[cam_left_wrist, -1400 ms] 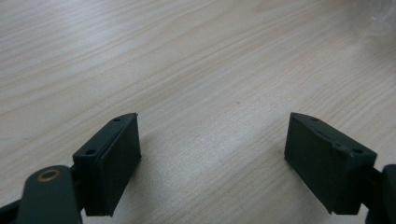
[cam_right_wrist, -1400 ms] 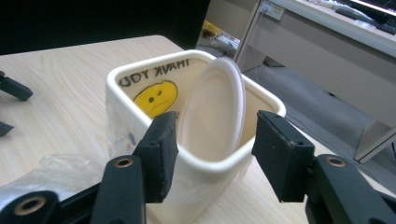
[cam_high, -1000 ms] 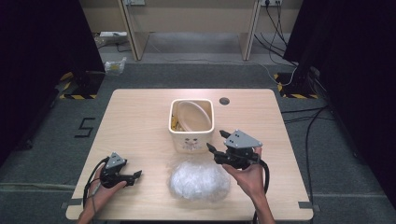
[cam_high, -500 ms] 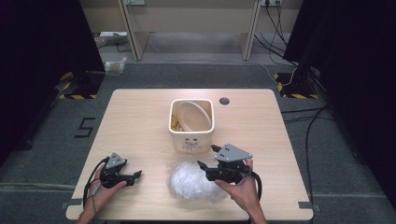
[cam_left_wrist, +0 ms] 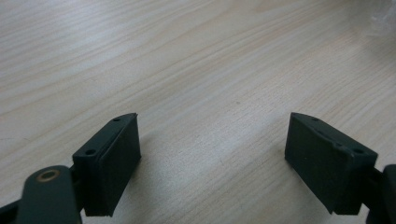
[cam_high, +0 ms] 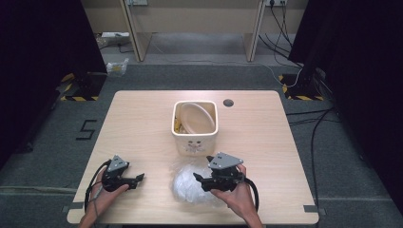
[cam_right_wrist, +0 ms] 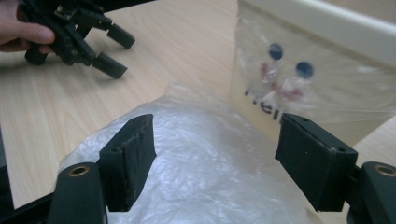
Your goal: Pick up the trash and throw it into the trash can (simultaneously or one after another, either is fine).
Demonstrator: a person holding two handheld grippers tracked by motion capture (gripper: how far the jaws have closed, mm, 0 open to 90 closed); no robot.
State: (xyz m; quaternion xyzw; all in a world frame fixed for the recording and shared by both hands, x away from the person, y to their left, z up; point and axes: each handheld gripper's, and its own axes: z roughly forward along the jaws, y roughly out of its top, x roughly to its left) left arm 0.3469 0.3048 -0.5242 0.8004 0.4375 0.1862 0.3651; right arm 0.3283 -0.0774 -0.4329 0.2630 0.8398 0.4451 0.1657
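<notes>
A crumpled clear plastic bag [cam_high: 186,189] [cam_right_wrist: 187,126] lies on the wooden table [cam_high: 142,123], just in front of a cream square bin [cam_high: 195,138] [cam_right_wrist: 327,79]. The bin holds a pale plate [cam_high: 196,118]. My right gripper [cam_high: 198,179] [cam_right_wrist: 219,158] hangs low over the bag's right side. Its jaws have just been opening; the bag bulges up between them, and the pads stand clear of it. My left gripper [cam_high: 138,179] [cam_left_wrist: 212,154] rests open on bare wood at the front left, also seen in the right gripper view [cam_right_wrist: 109,49].
A small round grommet hole [cam_high: 228,102] sits in the table behind the bin. Bare wood stretches left and right of the bin. Cables [cam_high: 313,128] trail over the floor on the right.
My right gripper came down and toward the left, from beside the bin's front corner onto the bag. The left gripper stayed put.
</notes>
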